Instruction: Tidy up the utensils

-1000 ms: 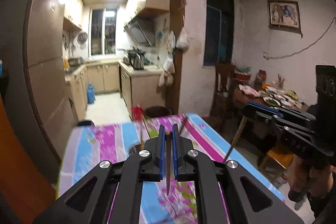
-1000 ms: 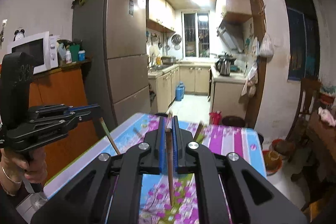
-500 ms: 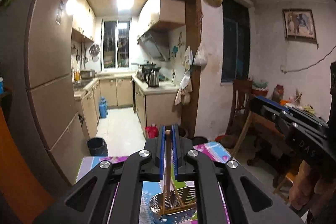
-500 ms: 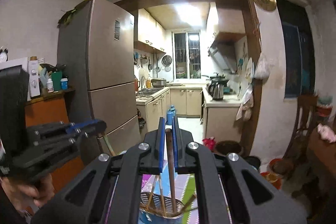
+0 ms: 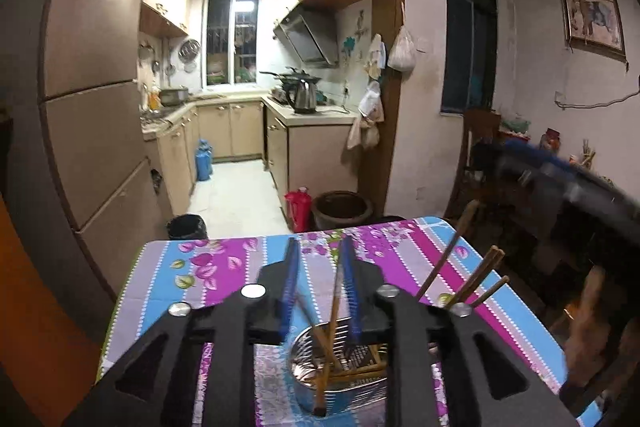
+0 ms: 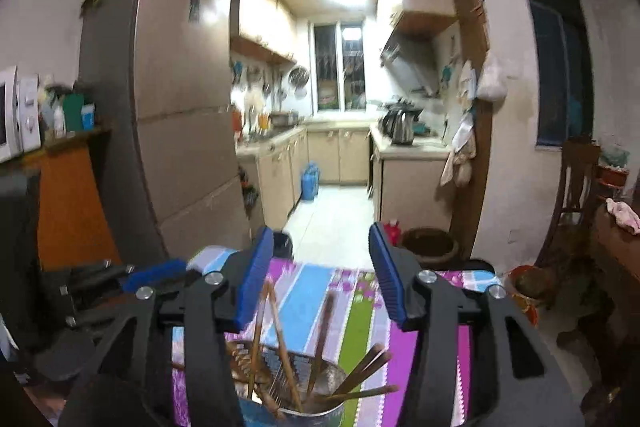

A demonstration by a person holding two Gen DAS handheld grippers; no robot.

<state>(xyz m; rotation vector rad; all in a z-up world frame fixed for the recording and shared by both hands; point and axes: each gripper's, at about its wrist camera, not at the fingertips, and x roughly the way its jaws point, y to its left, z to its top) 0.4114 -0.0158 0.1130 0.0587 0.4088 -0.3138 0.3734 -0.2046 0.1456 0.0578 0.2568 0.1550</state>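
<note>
A metal mesh utensil holder [image 5: 340,371] stands on the floral striped tablecloth [image 5: 224,259] with several wooden chopsticks in it. My left gripper [image 5: 320,243] hangs just above it, jaws opening. One chopstick [image 5: 334,311] stands loose between its blue pads, lower end down in the holder. My right gripper [image 6: 319,231] is over the same holder [image 6: 288,383], jaws opening wide. A brown chopstick [image 6: 324,327] leans free in the holder between them, touching neither pad. Each gripper shows blurred at the edge of the other's view.
A tall fridge [image 6: 180,107] and an orange cabinet [image 6: 76,203] stand left of the table. On the floor past the table's far edge are a dark bin [image 5: 186,225], a red flask [image 5: 299,203] and a brown pot [image 5: 342,209]. A wooden chair [image 6: 576,183] stands right.
Both grippers came forward and down over the holder. Each was shut on a chopstick; both jaws have opened and the chopsticks now stand in the holder.
</note>
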